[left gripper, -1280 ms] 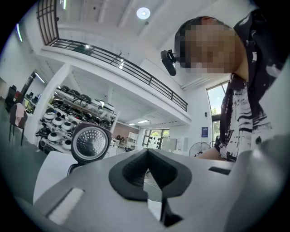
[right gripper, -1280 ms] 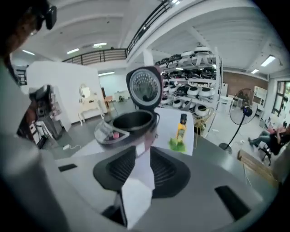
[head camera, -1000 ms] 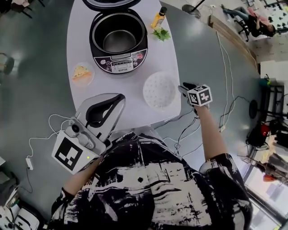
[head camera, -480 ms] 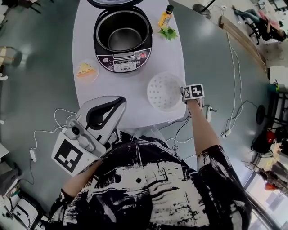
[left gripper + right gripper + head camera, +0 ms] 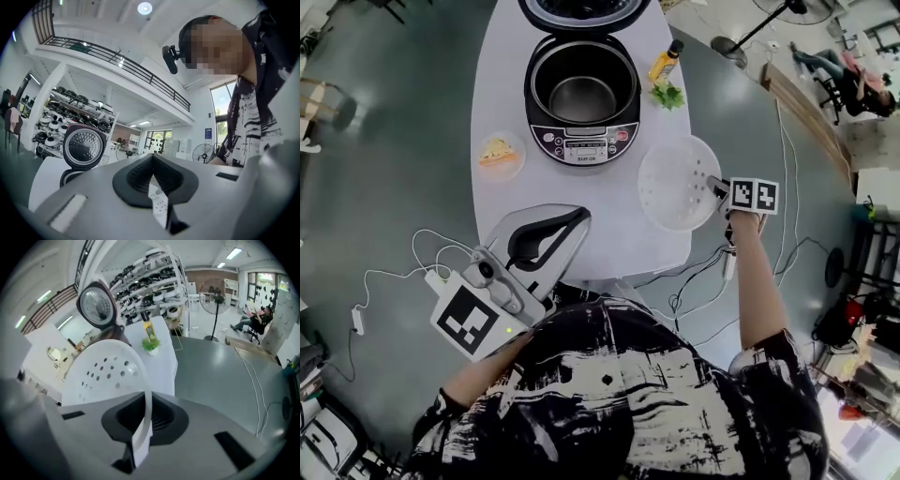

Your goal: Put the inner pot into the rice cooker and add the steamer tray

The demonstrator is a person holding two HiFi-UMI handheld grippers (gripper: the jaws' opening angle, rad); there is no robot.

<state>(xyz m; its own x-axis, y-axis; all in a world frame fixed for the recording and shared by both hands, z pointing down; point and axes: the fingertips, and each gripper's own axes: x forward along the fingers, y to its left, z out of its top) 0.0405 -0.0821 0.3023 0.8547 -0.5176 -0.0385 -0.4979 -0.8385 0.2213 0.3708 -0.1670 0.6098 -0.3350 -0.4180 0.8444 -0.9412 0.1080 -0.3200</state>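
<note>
**A:** Start with the head view. What's new?

**B:** The right gripper (image 5: 719, 187) has just been closing. It is now clamped on the right-hand rim of the steamer tray (image 5: 675, 183). A second ago the tray lay flat on the counter (image 5: 619, 225), in front and to the right of the rice cooker (image 5: 584, 94), with that gripper only beside it. Now the tray looks raised and closer to the cooker's right side.

**A:** And the inner pot?

**B:** The inner pot (image 5: 583, 92) already sits in the open cooker, so I'd say only the tray is left to place.

**A:** Left gripper view?

**B:** The left gripper (image 5: 152, 161) has its jaws drawn together on nothing. It points toward the cooker from well short of it, and the cooker's lid (image 5: 84, 146) is standing up.

**A:** Right gripper view?

**B:** The tray's thin rim runs straight between the jaws, pinched tight. The perforated dish stands tilted in front of the cooker. It's an edge grip on a light tray, so I reckon it could swing on the way over the pot.
</note>
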